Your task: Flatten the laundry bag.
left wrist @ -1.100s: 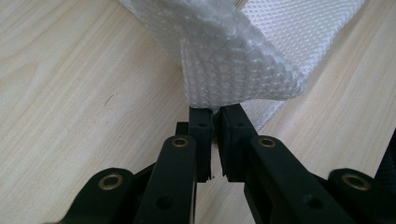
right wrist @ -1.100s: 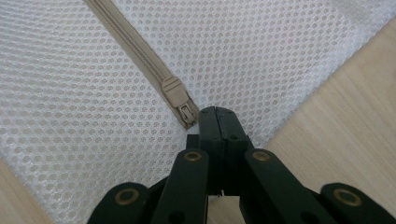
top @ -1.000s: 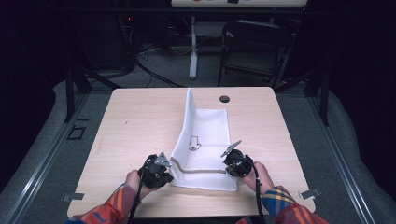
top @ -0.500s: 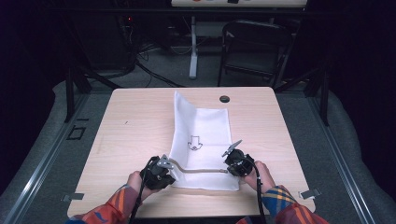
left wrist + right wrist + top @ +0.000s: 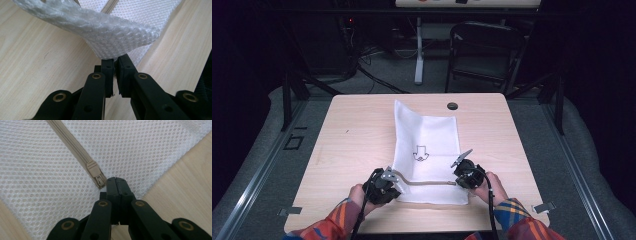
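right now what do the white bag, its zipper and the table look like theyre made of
Bag: white synthetic mesh, probably polyester, judging by its regular small holes. Zipper: beige, matte, apparently plastic slider on woven tape. Table: pale wood-grain top, likely laminate.

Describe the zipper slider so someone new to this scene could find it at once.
On the wooden table lies a white mesh laundry bag. Along its near edge runs a beige zipper; the zipper slider sits at its end by the right gripper, the only solid beige block on the mesh.
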Motion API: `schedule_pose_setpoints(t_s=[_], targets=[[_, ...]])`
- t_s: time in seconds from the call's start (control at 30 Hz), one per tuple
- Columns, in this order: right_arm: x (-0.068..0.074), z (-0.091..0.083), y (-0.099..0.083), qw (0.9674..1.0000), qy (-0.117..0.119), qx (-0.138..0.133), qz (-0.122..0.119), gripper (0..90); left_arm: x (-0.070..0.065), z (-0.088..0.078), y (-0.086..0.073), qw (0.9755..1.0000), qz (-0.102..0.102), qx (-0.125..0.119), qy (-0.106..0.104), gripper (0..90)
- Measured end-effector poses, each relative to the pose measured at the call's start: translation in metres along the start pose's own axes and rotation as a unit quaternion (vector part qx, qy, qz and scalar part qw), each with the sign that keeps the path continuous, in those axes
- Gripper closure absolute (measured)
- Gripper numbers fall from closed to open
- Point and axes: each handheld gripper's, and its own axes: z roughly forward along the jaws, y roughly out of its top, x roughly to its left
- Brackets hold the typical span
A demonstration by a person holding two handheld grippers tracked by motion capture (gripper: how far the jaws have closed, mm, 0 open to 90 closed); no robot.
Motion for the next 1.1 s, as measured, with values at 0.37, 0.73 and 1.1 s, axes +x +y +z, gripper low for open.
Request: schedule_pose_setpoints(t_s=[0.37,0.73,1.1], targets=[[-0.003,0.0,-0.001,1.0,0.006,0.0,-0.008,89.9,-0.012,-0.019,-0.001,0.9993,0.008,-0.007,-0.036,69.1],[-0.003,0.0,-0.001,1.0,0.005,0.0,-0.005,89.9,-0.031,-0.037,0.009,0.9976,0.023,-0.047,-0.045,31.6],[-0.003,0.0,-0.001,1.0,0.006,-0.004,0.001,89.8,-0.003,-0.019,0.028,0.9969,0.015,-0.072,-0.029,15.1]])
